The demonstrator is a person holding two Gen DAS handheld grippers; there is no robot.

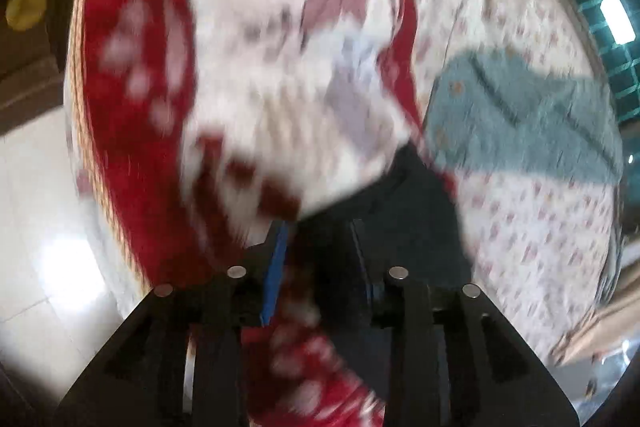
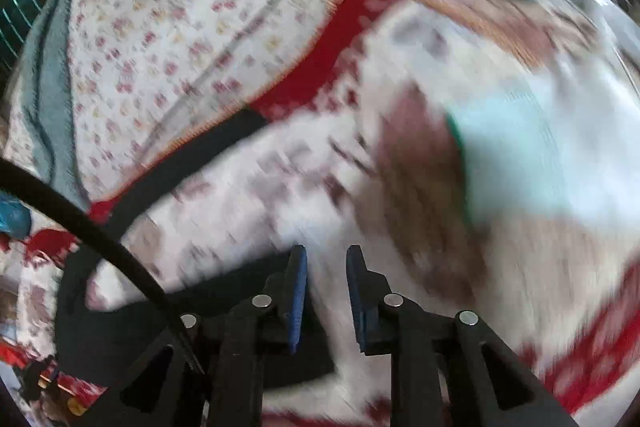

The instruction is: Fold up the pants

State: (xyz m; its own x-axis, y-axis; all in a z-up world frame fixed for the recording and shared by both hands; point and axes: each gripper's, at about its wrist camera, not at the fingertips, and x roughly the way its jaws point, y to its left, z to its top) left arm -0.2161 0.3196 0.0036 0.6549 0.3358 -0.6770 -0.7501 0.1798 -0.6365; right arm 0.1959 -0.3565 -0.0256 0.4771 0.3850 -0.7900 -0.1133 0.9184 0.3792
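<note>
The pants (image 1: 260, 87) are a blurred heap of white cloth with brown and grey marks, lying on a red blanket (image 1: 120, 107) with white paw prints. My left gripper (image 1: 320, 239) hangs just above the heap's near edge, blue pads apart, with red blanket and dark cloth showing in the gap. In the right wrist view the pants (image 2: 280, 187) fill the middle, with a pale mint patch (image 2: 520, 167) at the right. My right gripper (image 2: 326, 255) stands over them, pads apart, pressing on nothing. A black strip (image 2: 192, 159) crosses the cloth; I cannot tell what it is.
The red blanket lies on a bed with a floral sheet (image 1: 520, 227). A blue-grey cloth (image 1: 520, 115) lies on the sheet at the right. White floor tiles (image 1: 32, 227) show at the left. A black cable (image 2: 80, 215) curves past the right gripper's left side.
</note>
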